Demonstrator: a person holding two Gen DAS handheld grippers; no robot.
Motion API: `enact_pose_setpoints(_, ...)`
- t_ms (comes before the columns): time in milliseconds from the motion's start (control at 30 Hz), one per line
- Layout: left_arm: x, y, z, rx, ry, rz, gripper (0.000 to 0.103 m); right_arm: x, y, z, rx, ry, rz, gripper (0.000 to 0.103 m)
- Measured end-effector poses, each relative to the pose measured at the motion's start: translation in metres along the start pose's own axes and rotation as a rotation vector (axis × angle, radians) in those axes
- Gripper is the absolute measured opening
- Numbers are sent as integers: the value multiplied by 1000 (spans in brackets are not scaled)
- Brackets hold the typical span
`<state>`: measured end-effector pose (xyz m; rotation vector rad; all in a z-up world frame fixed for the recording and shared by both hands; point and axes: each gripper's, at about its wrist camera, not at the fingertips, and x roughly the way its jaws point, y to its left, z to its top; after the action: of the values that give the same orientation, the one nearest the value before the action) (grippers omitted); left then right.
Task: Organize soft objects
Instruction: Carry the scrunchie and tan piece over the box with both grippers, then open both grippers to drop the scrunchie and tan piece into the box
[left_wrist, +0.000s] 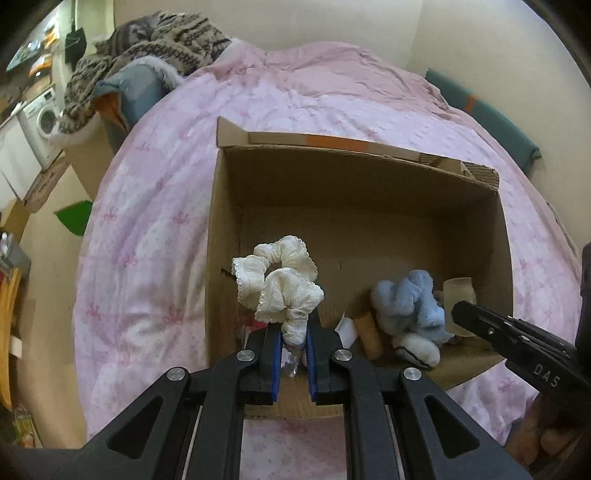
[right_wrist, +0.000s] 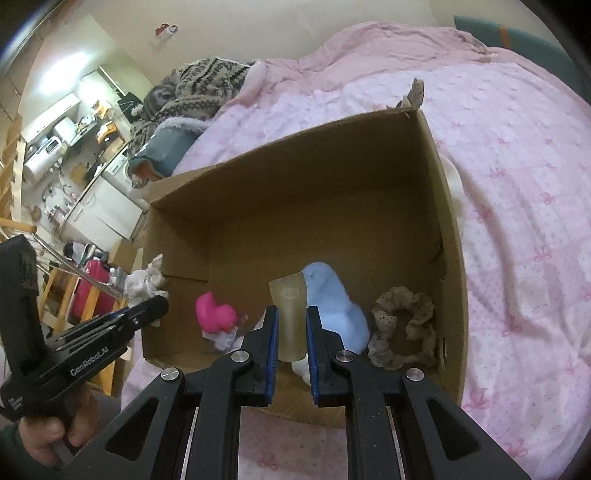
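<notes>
An open cardboard box (left_wrist: 354, 177) (right_wrist: 450, 229) lies on the pink bedspread (left_wrist: 147, 206). My left gripper (left_wrist: 294, 332) is shut on a white frilly scrunchie (left_wrist: 280, 282) and holds it over the box's near left corner; it also shows in the right wrist view (right_wrist: 146, 282). My right gripper (right_wrist: 291, 317) is shut on a tan translucent soft tube (right_wrist: 290, 317) just inside the box; the tube also shows in the left wrist view (left_wrist: 460, 295). In the box lie a light blue plush (left_wrist: 410, 302) (right_wrist: 332, 299), a pink heart plush (right_wrist: 214, 312) and a beige dotted scrunchie (right_wrist: 402, 326).
A patterned knit garment (left_wrist: 159, 44) and a grey-blue jacket (left_wrist: 140, 88) are piled at the bed's far left. A teal cushion (left_wrist: 491, 118) lies at the bed's right edge by the wall. Kitchen units and a washing machine (left_wrist: 40, 125) stand to the left.
</notes>
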<state>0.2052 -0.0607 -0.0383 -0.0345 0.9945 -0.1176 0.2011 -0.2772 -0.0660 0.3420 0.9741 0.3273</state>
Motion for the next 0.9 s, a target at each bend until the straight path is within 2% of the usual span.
enact_pose_setpoints(233, 14, 6, -8, -41, 58, -6, 10, 10, 12, 0, -38, 31, 19, 14)
enact_pose_setpoints(333, 13, 4, -9, -27, 39, 9, 10, 12, 15, -4, -54, 48, 22, 14)
enact_pose_setpoints(733, 13, -1, -9, 4, 18, -22, 10, 20, 14, -4, -37, 71, 39, 17)
enact_pose_setpoints(900, 13, -1, -9, -7, 33, -36, 11, 24, 13, -4, -39, 83, 21, 17)
